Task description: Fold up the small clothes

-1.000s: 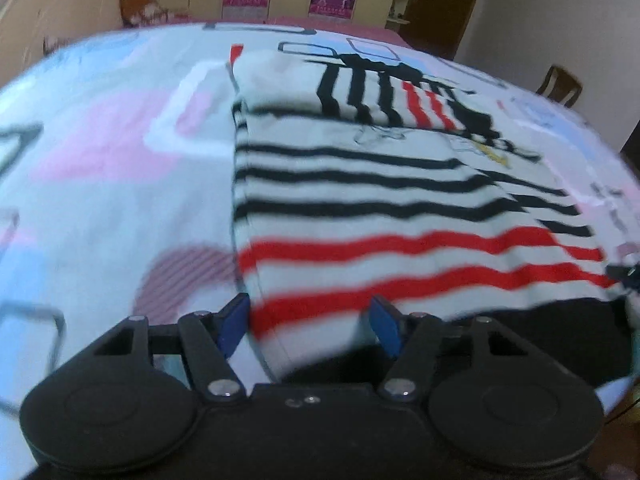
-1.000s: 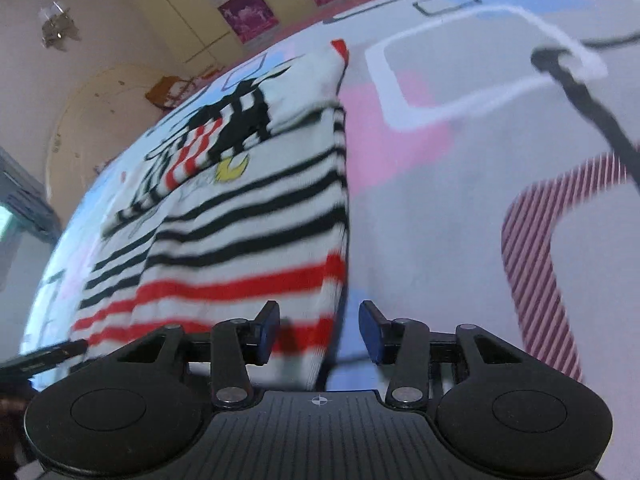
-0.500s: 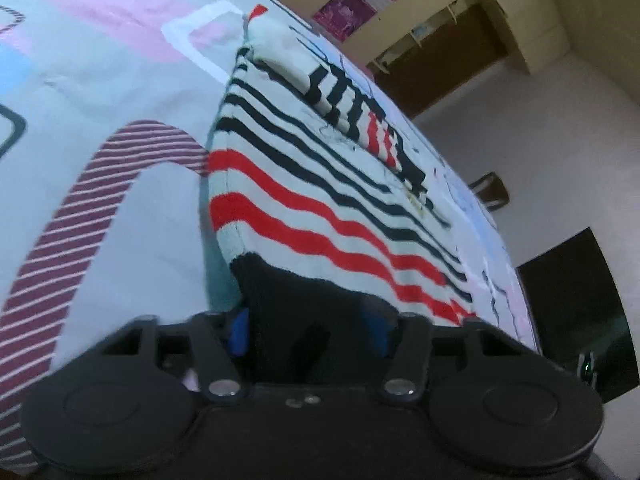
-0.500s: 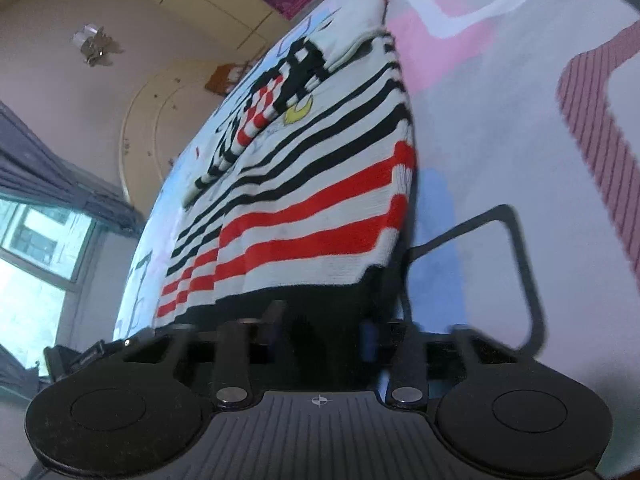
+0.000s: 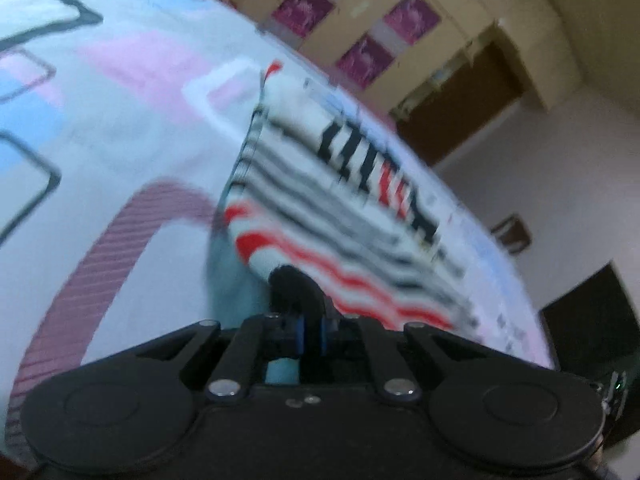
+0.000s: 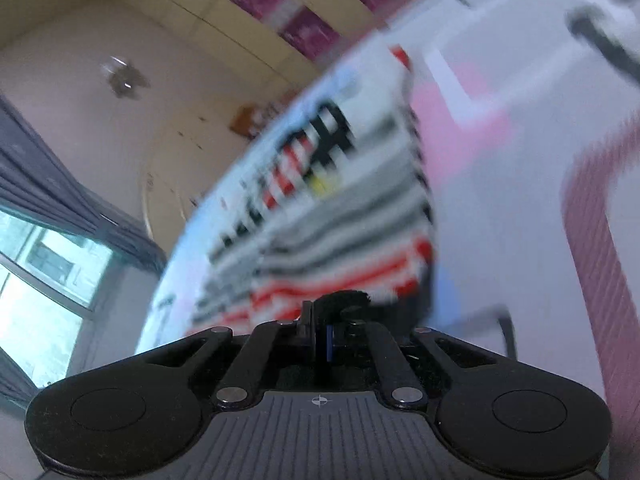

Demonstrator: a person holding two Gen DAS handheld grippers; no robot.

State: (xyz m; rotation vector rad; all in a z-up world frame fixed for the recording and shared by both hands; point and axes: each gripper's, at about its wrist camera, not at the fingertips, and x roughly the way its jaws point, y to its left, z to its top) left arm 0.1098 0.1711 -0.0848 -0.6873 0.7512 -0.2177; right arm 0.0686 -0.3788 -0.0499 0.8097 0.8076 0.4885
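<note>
A small white sweater (image 5: 320, 208) with black and red stripes and a black hem lies on the patterned bedsheet (image 5: 100, 128), a sleeve folded across its far end. My left gripper (image 5: 310, 334) is shut on the black hem at the sweater's near left corner, which bunches up between the blue pads. In the right wrist view the same sweater (image 6: 332, 240) appears blurred, and my right gripper (image 6: 320, 338) is shut on the black hem at its near right corner. Both corners are lifted slightly off the sheet.
The bedsheet (image 6: 520, 184) carries pink, blue and maroon shapes and spreads wide on both sides of the sweater. Cupboards with magenta posters (image 5: 360, 12) stand beyond the bed. A window with a grey curtain (image 6: 48, 208) is at the left of the right wrist view.
Both grippers closed from open onto the sweater's black hem corners. The hem has bunched and lifted between the pads, and both views have tilted and rolled.
</note>
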